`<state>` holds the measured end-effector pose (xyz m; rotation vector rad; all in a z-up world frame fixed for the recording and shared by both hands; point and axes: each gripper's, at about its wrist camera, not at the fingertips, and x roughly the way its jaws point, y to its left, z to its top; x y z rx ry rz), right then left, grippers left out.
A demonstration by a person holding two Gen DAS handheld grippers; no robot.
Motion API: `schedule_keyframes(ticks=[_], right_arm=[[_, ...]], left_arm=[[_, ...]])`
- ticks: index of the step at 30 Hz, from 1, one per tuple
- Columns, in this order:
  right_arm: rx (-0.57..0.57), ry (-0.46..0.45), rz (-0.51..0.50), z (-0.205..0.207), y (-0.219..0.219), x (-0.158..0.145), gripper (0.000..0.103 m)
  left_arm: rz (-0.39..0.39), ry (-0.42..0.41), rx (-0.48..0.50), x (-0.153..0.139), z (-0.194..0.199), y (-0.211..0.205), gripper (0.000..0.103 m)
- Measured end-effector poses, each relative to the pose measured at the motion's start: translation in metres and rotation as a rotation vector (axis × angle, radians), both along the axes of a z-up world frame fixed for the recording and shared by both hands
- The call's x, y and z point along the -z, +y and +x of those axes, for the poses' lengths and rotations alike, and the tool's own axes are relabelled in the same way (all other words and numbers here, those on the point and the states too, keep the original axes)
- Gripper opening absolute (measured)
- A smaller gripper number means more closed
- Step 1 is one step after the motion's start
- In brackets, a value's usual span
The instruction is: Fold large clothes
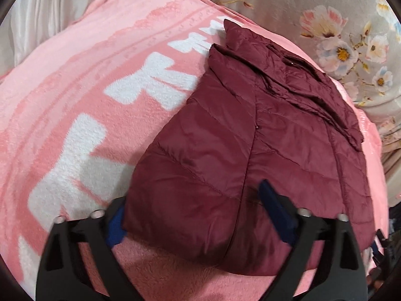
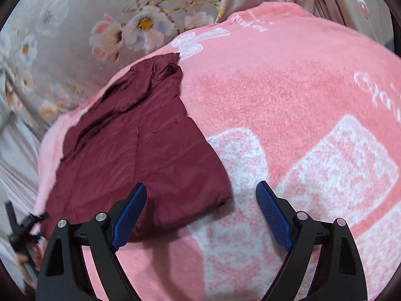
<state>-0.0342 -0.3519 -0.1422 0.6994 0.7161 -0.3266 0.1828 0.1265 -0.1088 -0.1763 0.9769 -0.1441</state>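
A maroon quilted jacket (image 1: 250, 155) lies folded lengthwise on a pink fleece blanket (image 1: 87, 80), collar at the far end. My left gripper (image 1: 195, 215) is open, its jaws straddling the jacket's near hem; the left blue pad is partly hidden under the hem's corner. In the right wrist view the jacket (image 2: 140, 155) lies to the left on the blanket (image 2: 288, 87). My right gripper (image 2: 200, 210) is open and empty, above the jacket's near right corner, its left pad over the fabric.
A grey floral sheet (image 1: 338, 37) lies beyond the blanket, also in the right wrist view (image 2: 87, 25). Pale curtain folds (image 1: 50, 7) hang at the far left. The other gripper's dark frame (image 2: 22, 228) shows at the left edge.
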Motion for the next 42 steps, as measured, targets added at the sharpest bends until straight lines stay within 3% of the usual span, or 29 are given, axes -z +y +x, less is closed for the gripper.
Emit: schedule_keyframes(ticks=[2, 3, 4, 5, 6, 7, 10, 13, 21, 25, 27, 30, 33, 37, 42], right_arm=[[-0.021, -0.002, 0.024, 0.004, -0.001, 0.000, 0.065], [-0.033, 0.004, 0.027, 0.008, -0.001, 0.001, 0.050], [-0.039, 0.011, 0.031, 0.011, -0.001, 0.001, 0.042], [-0.047, 0.017, 0.043, 0.015, 0.000, 0.002, 0.027], [-0.055, 0.012, 0.058, 0.017, 0.000, 0.003, 0.013], [-0.061, 0.001, 0.077, 0.017, 0.000, 0.002, 0.007], [-0.067, -0.046, 0.055, 0.009, 0.008, -0.016, 0.004], [-0.108, -0.083, -0.009, -0.015, 0.016, -0.041, 0.004], [-0.210, -0.158, -0.133, -0.152, 0.038, -0.119, 0.003], [-0.197, -0.293, -0.174, -0.188, 0.044, -0.178, 0.003], [-0.172, -0.363, -0.186, -0.180, 0.038, -0.199, 0.003], [-0.133, -0.433, -0.189, -0.141, 0.020, -0.217, 0.003], [-0.083, -0.421, -0.161, -0.080, -0.003, -0.214, 0.003], [-0.027, -0.322, -0.161, 0.013, -0.023, -0.182, 0.003], [0.005, -0.173, -0.157, 0.107, -0.037, -0.120, 0.003]], left_arm=[[0.007, 0.001, 0.014, -0.001, -0.001, -0.003, 0.061], [-0.001, 0.007, 0.018, -0.002, -0.002, -0.003, 0.058], [-0.012, 0.012, 0.024, -0.003, -0.002, -0.003, 0.047], [-0.033, 0.023, 0.034, -0.005, -0.004, -0.004, 0.036], [-0.047, 0.031, 0.041, -0.007, -0.005, -0.005, 0.032], [-0.047, 0.030, 0.044, -0.009, -0.007, -0.007, 0.026], [-0.052, 0.009, 0.061, -0.026, -0.020, -0.012, 0.018], [-0.092, -0.028, 0.091, -0.053, -0.045, -0.006, 0.017], [-0.206, -0.091, 0.170, -0.124, -0.176, 0.049, 0.013], [-0.233, -0.240, 0.157, -0.180, -0.208, 0.061, 0.012], [-0.214, -0.335, 0.166, -0.208, -0.199, 0.051, 0.012], [-0.197, -0.384, 0.161, -0.225, -0.160, 0.032, 0.012], [-0.117, -0.391, 0.108, -0.227, -0.101, 0.002, 0.012], [0.025, -0.319, 0.040, -0.200, -0.011, -0.043, 0.012], [0.154, -0.159, -0.007, -0.123, 0.088, -0.077, 0.012]])
